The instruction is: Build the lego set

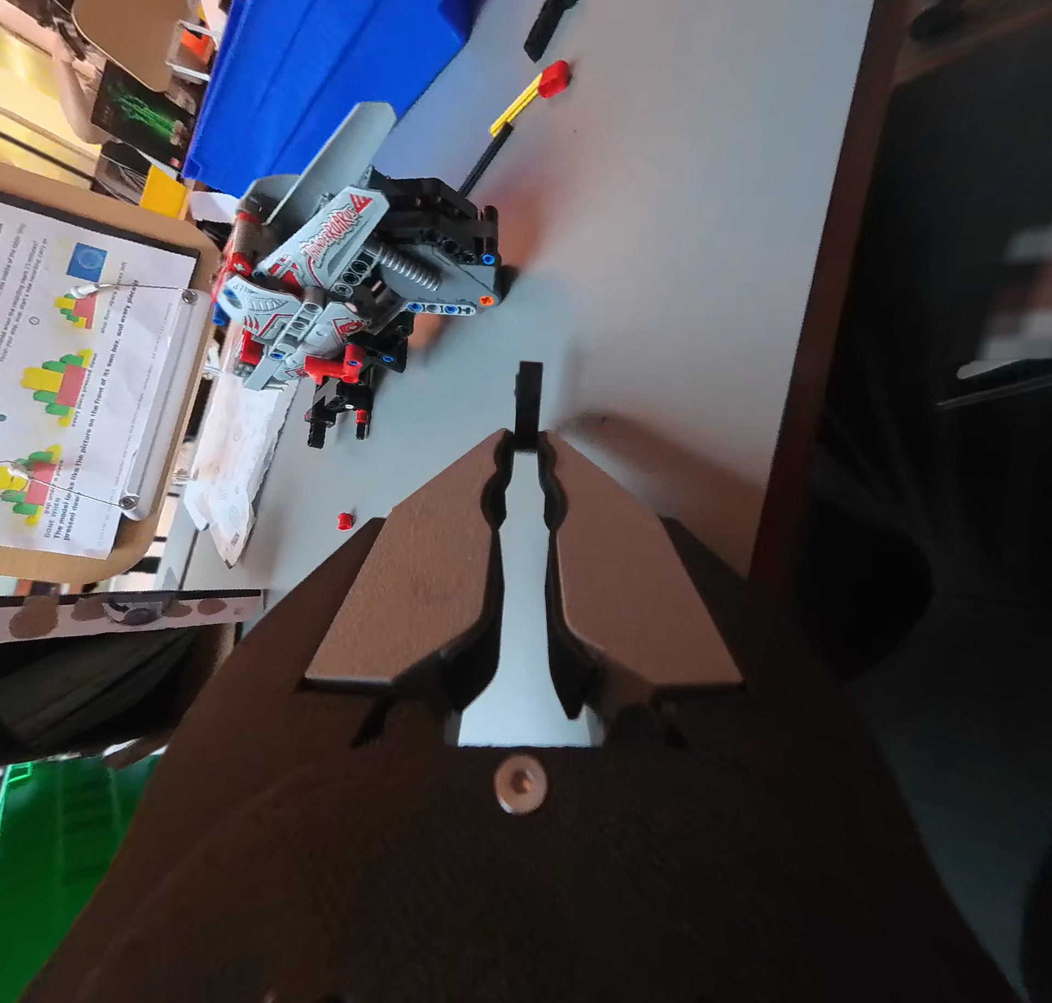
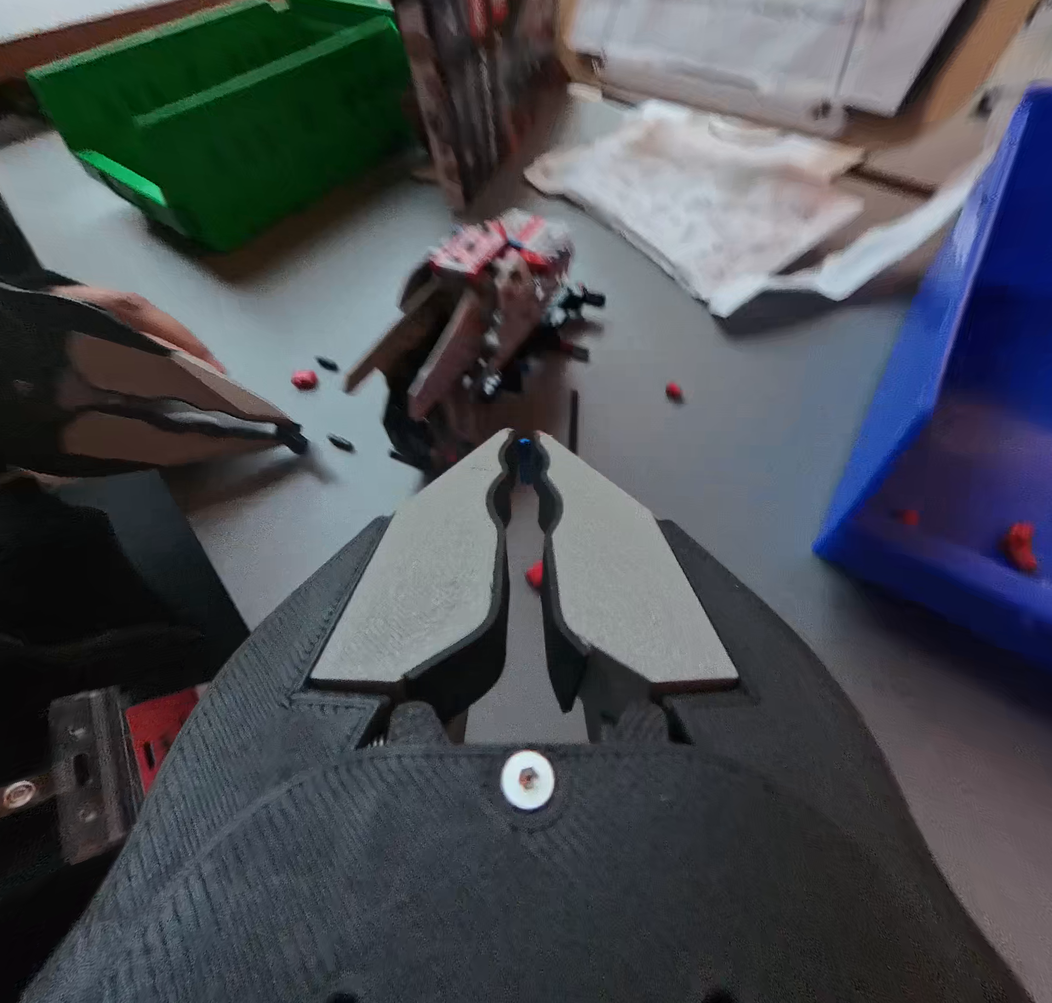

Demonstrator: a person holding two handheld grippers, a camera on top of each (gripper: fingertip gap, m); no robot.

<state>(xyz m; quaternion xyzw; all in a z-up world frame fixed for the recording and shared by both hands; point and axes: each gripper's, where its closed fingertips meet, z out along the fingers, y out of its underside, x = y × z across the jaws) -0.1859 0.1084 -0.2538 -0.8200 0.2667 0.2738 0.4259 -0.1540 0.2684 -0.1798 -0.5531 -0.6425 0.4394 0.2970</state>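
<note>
The partly built lego model (image 1: 353, 293), grey panels with red and black parts, lies on the grey table (image 1: 654, 236); it shows blurred in the right wrist view (image 2: 489, 327). My left gripper (image 1: 526, 438) is shut on a small black piece (image 1: 528, 401) that sticks out past the tips, to the right of the model. It also shows at the left of the right wrist view (image 2: 293, 438). My right gripper (image 2: 524, 440) is shut on a small blue pin (image 2: 525, 458), just in front of the model.
Loose parts lie about: a black beam (image 1: 552, 19), a yellow axle with a red end (image 1: 532, 93), a black axle (image 1: 484, 159), red pins (image 1: 345, 520) (image 2: 304, 379) (image 2: 673, 391). A blue bin (image 2: 968, 406), a green bin (image 2: 227, 122), an instruction sheet (image 2: 694, 196) and a clipboard (image 1: 85, 378) ring the table. My right fingertips sit around 20 cm from my left ones.
</note>
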